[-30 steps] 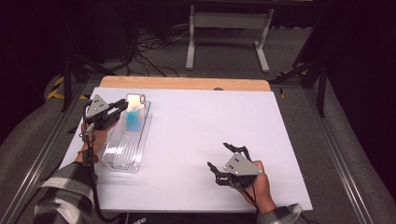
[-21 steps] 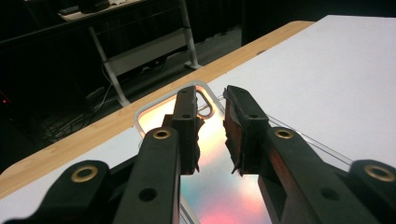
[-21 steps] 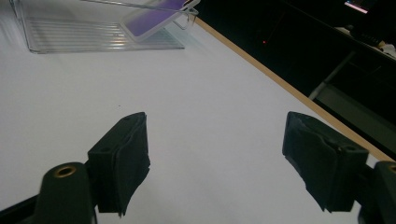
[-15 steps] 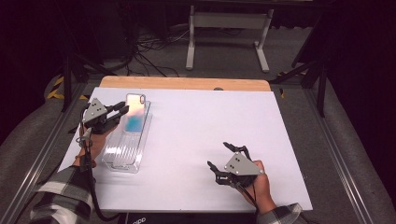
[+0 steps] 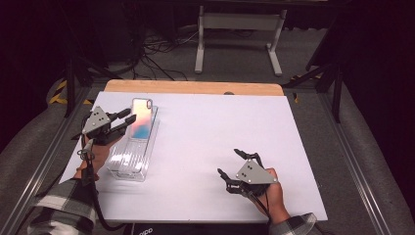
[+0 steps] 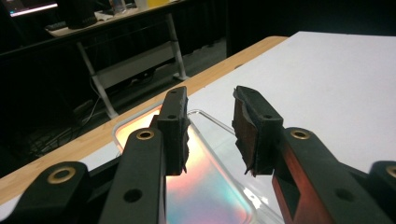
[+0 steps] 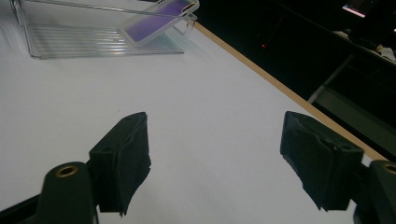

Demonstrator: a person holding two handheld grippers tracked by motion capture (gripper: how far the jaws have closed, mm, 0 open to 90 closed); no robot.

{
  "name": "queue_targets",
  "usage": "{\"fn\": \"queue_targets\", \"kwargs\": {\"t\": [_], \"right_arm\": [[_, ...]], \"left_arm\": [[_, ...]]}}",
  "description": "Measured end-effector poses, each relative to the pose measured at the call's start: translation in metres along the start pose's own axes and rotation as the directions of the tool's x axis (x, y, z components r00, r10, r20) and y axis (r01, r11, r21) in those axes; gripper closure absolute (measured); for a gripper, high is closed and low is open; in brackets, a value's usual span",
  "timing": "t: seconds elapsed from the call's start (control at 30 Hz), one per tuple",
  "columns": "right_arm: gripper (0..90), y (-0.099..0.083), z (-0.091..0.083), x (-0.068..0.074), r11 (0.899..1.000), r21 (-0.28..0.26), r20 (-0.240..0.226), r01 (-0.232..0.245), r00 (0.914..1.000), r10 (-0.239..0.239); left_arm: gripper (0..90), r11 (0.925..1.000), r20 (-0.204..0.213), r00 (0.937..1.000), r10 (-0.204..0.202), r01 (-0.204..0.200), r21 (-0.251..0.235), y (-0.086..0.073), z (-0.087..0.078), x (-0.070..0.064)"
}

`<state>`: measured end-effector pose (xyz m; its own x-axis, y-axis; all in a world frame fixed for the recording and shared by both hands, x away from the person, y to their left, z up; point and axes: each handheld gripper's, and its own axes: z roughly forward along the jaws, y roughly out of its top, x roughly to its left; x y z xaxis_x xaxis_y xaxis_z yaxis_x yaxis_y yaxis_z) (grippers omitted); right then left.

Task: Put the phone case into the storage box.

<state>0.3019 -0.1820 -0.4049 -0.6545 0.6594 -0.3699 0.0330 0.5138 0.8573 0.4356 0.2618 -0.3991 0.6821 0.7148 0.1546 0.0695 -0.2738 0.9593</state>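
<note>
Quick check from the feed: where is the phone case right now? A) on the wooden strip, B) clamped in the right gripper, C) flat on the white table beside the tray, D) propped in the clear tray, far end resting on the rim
D: the phone case leans in the clear tray, its far end on the rim, with the left gripper open by it.

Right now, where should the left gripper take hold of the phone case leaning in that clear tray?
Probably the phone case's raised far end, across its long edges, coming from above. It leans on the clear tray's far rim, so that end stands free; the left gripper hovers there, open.
</note>
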Motion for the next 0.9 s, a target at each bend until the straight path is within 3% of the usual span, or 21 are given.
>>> {"fn": "queue_targets", "kwargs": {"t": [0.53,0.9], "right_arm": [[22.7,0.000,0.000,0.000,1.000,-0.015,-0.002,-0.009,1.0000,0.009],[20.7,0.000,-0.001,-0.001,1.000,-0.021,0.006,-0.019,0.9998,0.019]], "left_arm": [[53.5,0.9996,0.034,0.9994,0.011,-0.010,-0.025,0.007,-0.015,-0.012],[51.4,0.9995,0.075,0.9972,0.000,0.003,-0.033,0.007,-0.022,-0.023]]}}
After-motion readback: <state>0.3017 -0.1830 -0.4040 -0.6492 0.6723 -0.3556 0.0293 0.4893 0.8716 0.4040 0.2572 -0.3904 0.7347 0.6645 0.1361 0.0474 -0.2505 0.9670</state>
